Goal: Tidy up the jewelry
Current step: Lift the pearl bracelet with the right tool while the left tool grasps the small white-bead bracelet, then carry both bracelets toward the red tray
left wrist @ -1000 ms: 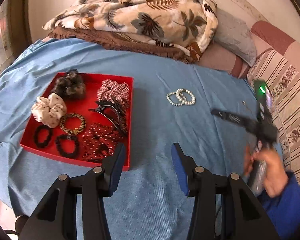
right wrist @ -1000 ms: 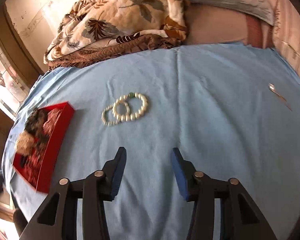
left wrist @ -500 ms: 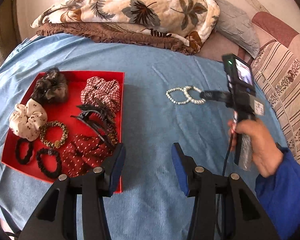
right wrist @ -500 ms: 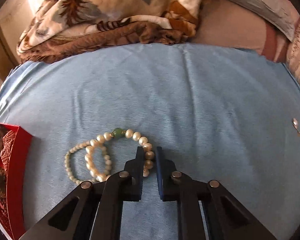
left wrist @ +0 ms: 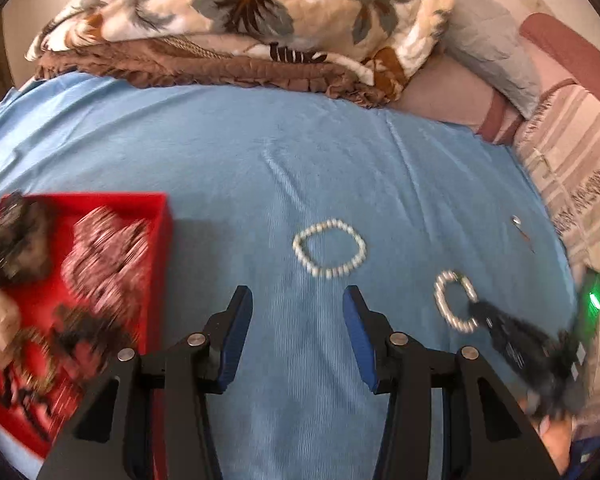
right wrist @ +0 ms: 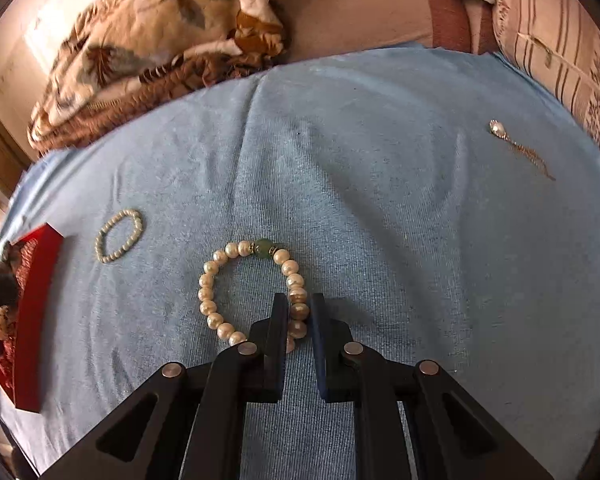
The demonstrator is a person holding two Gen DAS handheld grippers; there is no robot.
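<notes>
My right gripper [right wrist: 299, 307] is shut on the large pearl bracelet [right wrist: 220, 258], which has one green bead and lies on the blue cloth. In the left wrist view the same bracelet [left wrist: 444, 300] shows at the right, held by the blurred right gripper [left wrist: 476, 312]. A small pearl bracelet [left wrist: 329, 253] lies apart on the cloth; it also shows in the right wrist view [right wrist: 118, 234]. My left gripper [left wrist: 298, 304] is open and empty, just in front of the small bracelet. A pearl earring with a chain [right wrist: 516, 146] lies at the far right.
A red tray [left wrist: 162, 240] with scrunchies and hair clips sits at the left; its rim shows in the right wrist view [right wrist: 36, 300]. A floral blanket [left wrist: 240, 20] and pillows line the back. Striped bedding [left wrist: 572, 168] borders the right.
My right gripper has dragged the large bracelet to the right, away from the small one it overlapped. My left gripper has moved right, toward the small bracelet; the tray now sits at the view's left edge.
</notes>
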